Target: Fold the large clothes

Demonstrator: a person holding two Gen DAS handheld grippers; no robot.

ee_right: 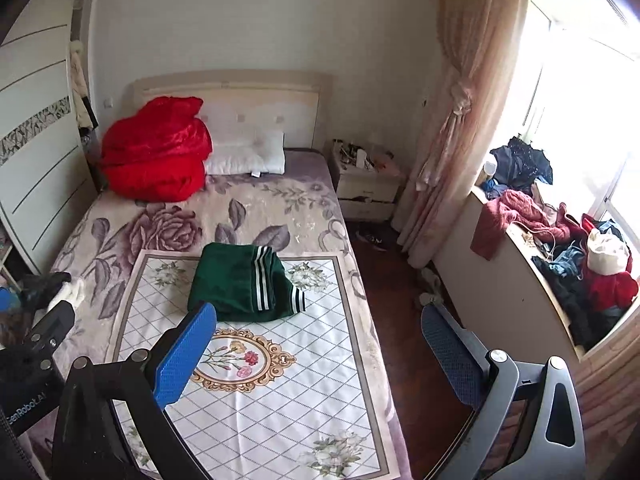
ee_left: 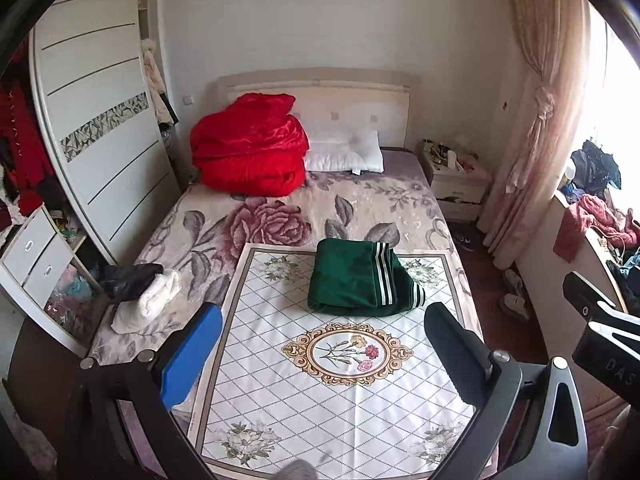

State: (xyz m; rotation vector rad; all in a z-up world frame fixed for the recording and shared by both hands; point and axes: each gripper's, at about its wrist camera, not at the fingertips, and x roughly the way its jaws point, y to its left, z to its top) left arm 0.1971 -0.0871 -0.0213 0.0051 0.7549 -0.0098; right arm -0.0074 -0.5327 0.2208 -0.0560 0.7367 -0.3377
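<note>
From my remote station, both tools hover above the foot of the bed (ee_left: 400, 216): the left gripper (ee_left: 322, 364) and right gripper (ee_right: 320, 356) each stand with fingers spread wide, holding nothing. Open room lies over the diamond-patterned cloth (ee_left: 320, 420), bounded left by the wardrobe (ee_left: 100, 128) and right by bare floor (ee_right: 400, 280) before the cluttered window ledge (ee_right: 520, 280). A red quilt (ee_left: 248, 148) and white pillow (ee_left: 344, 156) sit at the headboard; black and white garments (ee_left: 140, 292) rest at the bed's left edge. The folded green garment (ee_left: 360, 280), white-striped, lies on the cloth's far half.
</note>
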